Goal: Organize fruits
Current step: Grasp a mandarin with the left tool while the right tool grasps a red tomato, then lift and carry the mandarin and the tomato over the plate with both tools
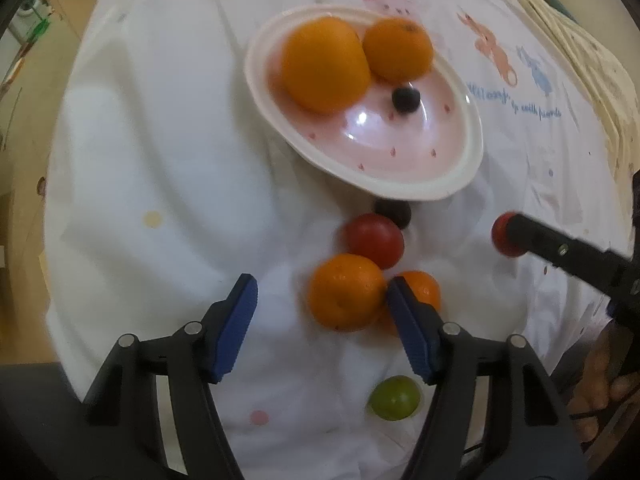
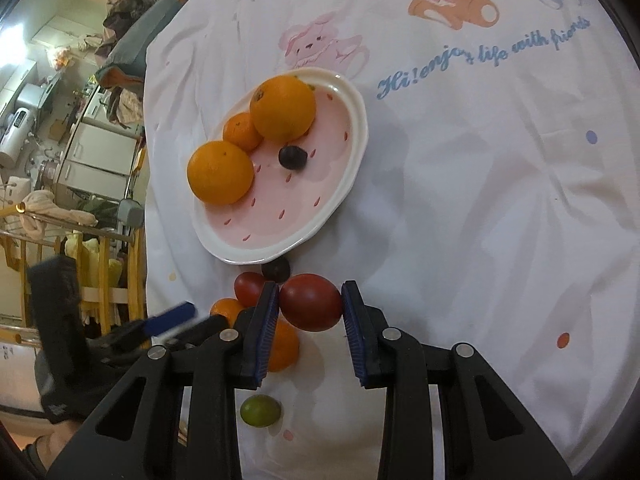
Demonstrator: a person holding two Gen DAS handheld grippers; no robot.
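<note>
A pink plate [image 1: 440,188] [image 2: 344,184] holds oranges [image 1: 324,64] [image 2: 282,108] and a dark grape [image 1: 405,99] [image 2: 292,157]. On the cloth below it lie a red tomato [image 1: 374,240] [image 2: 248,286], an orange [image 1: 346,290], a smaller orange [image 1: 422,286], a dark grape [image 1: 396,212] [image 2: 276,269] and a green fruit [image 1: 395,397] [image 2: 260,411]. My left gripper [image 1: 322,300] is open just left of the oranges. My right gripper [image 2: 310,304] is shut on another red tomato [image 2: 311,302], also visible in the left wrist view [image 1: 502,238].
A white printed cloth [image 2: 480,200] covers the table. Cluttered room furniture and a wooden rail [image 2: 100,264] lie past the table's left edge. A striped fabric [image 1: 576,40] lies at the far right.
</note>
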